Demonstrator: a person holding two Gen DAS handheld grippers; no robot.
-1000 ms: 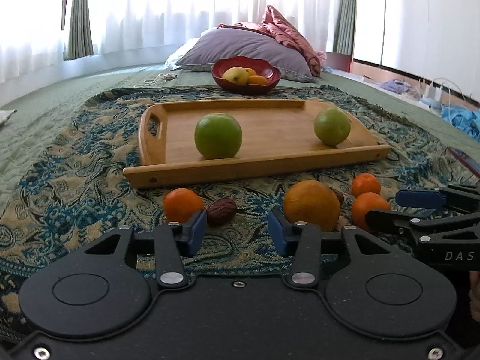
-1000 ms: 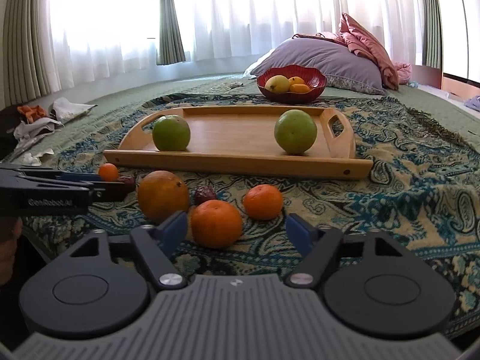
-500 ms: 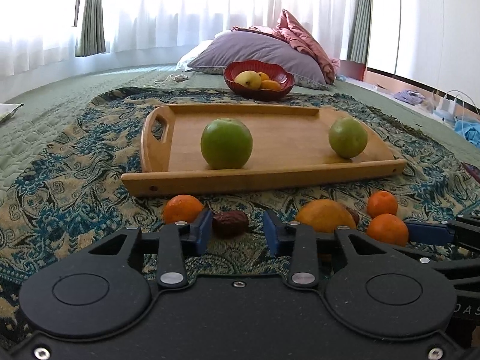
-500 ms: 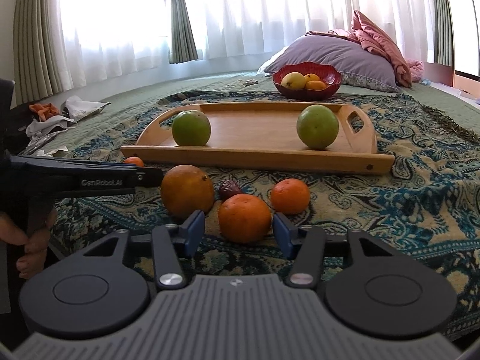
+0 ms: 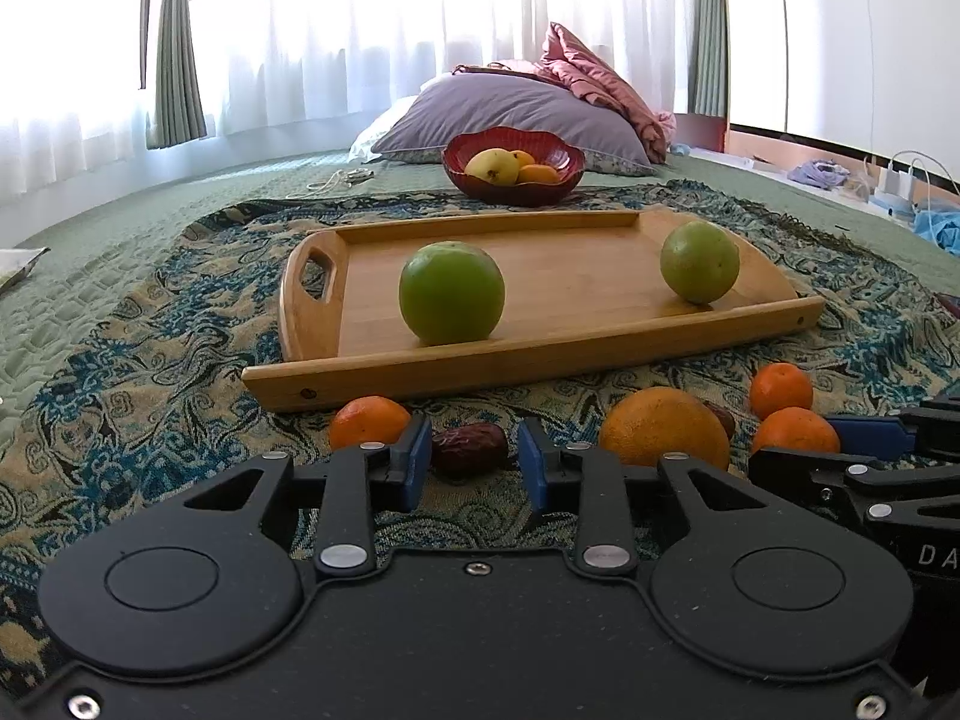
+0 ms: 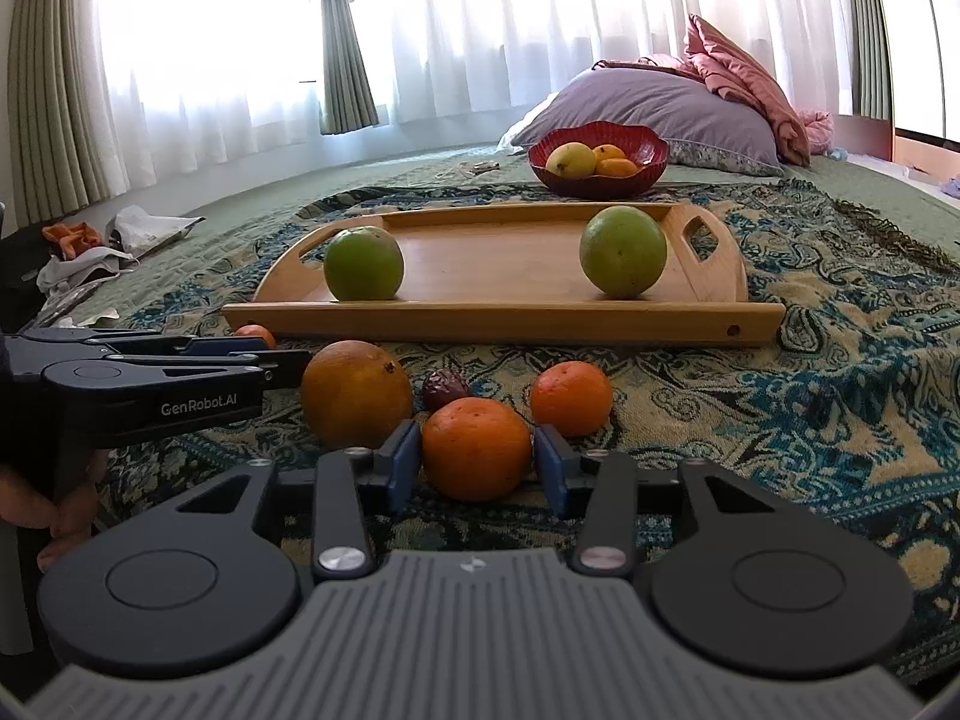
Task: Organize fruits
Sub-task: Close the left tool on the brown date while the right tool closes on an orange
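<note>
A wooden tray (image 5: 576,282) holds two green fruits (image 5: 451,293) (image 5: 699,262). In front of it on the patterned cloth lie a big orange (image 5: 663,427), small mandarins (image 5: 368,422) (image 5: 781,390) and a brown date (image 5: 469,449). My left gripper (image 5: 474,465) is open with the date between its blue fingertips, not clamped. My right gripper (image 6: 477,465) is open around a mandarin (image 6: 477,447), with a small gap on each side. The tray (image 6: 510,267), big orange (image 6: 356,393) and a second date (image 6: 447,389) show in the right wrist view.
A red bowl (image 5: 513,165) with yellow and orange fruit stands behind the tray, before a purple pillow (image 5: 510,114). Crumpled items (image 6: 90,246) lie at the far left of the bed. Cables and chargers (image 5: 900,180) sit at the far right.
Both grippers moved forward and down. The left fingers narrowed around the date; the right fingers narrowed around the mandarin.
</note>
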